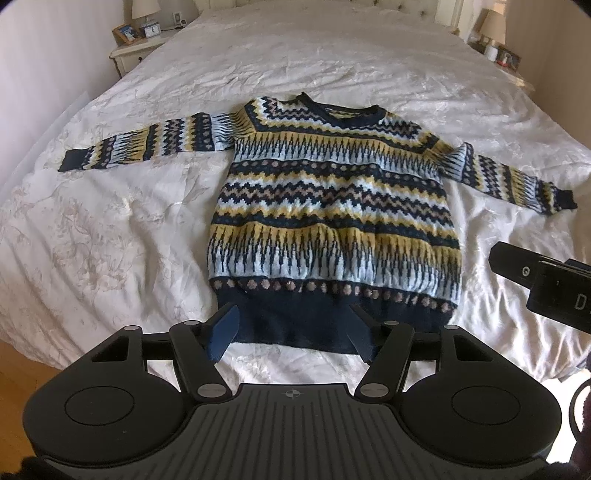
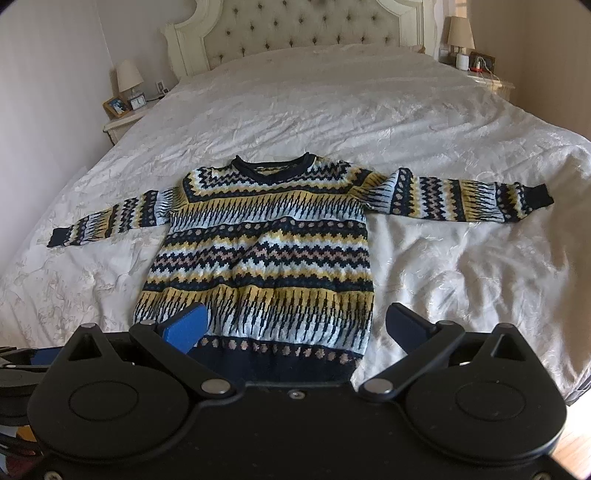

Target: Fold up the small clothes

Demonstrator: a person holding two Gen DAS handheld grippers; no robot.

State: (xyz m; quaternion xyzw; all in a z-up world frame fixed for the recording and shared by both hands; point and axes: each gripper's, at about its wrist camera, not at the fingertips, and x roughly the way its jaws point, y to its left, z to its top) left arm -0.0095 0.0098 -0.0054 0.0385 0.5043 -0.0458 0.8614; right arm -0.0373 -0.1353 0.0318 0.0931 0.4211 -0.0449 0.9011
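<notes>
A patterned knit sweater in navy, yellow, pale blue and beige lies flat and face up on the bed, both sleeves spread out sideways, navy hem nearest me. It also shows in the right wrist view. My left gripper is open and empty, held just above the navy hem band. My right gripper is open and empty, its fingers standing wide over the sweater's lower right part. Part of the right gripper's body shows at the right edge of the left wrist view.
The white crumpled bedspread covers a large bed with a tufted headboard. Nightstands with lamps stand on both sides, left and right. Wooden floor shows at the bed's near edge.
</notes>
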